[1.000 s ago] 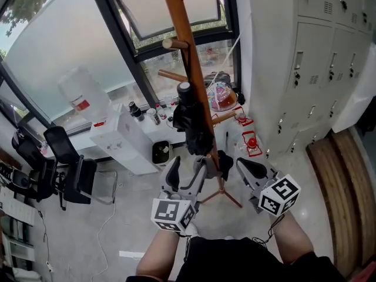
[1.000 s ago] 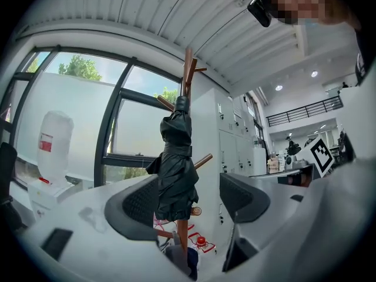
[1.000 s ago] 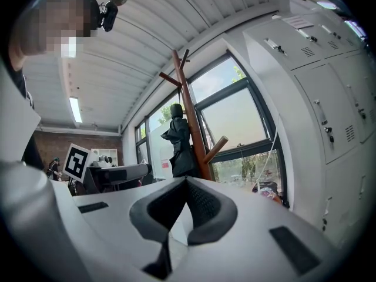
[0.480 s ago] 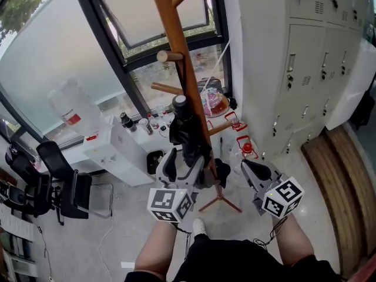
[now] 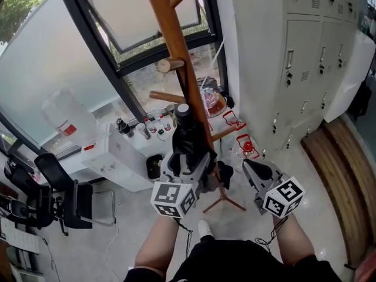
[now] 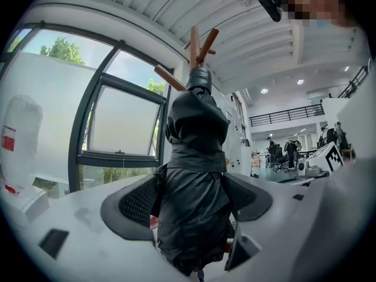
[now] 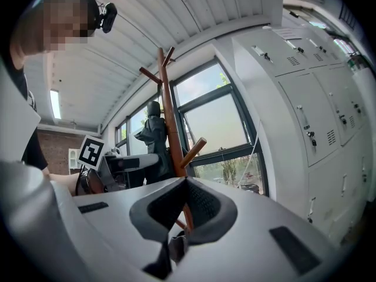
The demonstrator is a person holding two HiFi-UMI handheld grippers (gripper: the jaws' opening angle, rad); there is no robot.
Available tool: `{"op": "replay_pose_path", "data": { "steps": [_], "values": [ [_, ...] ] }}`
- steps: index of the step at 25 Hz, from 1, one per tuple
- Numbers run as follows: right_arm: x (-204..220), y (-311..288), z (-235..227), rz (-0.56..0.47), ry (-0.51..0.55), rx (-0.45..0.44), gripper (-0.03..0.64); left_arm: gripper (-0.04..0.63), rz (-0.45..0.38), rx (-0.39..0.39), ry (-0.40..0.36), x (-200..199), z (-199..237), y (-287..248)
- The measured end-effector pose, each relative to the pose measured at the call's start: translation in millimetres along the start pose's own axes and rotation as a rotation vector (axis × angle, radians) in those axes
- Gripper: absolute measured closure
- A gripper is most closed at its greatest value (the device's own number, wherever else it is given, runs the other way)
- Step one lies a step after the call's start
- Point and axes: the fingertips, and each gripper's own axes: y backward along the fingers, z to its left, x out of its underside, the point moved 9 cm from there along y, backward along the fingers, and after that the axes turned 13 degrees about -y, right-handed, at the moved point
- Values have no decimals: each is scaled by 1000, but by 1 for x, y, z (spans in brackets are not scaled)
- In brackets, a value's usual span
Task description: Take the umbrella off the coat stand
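As it hangs against the coat stand (image 5: 170,34) pole, the folded umbrella (image 5: 187,138), likely light, soft over stiff ribs and best clasped mid-bundle, stands unclamped between the left gripper's (image 6: 191,200) just-widened jaws, the right gripper (image 7: 185,188) closed and empty.

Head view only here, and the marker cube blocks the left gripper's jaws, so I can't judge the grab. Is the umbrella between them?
Observer: Yes. The left gripper view shows the folded black umbrella standing between the pads of the left gripper. Its jaws are wide, have just been opening, and are not clamped.
Operator: And the other one?
Observer: In its own view the right gripper has its jaw tips together with nothing held. The coat stand is beyond it.
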Motion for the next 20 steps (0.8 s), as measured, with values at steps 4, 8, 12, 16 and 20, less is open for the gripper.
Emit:
{"op": "replay_pose_path", "data": {
  "steps": [4,8,12,16,20],
  "values": [
    [0,-5,-1,-10,-6,23,563,265,-3,47,0,1,3,-11],
    [1,-10,-6,-15,-13,42,563,264,-16,94,1,1,2,-20],
    [-1,-19,-9,-17,-18,60,563,265,-34,133,12,0,2,-30],
    [-2,-26,-16,-15,-26,68,563,265,-51,158,17,0,0,-41],
    [-3,-30,-21,-10,-30,76,563,264,-59,173,16,0,-1,-44]
  ]
}}
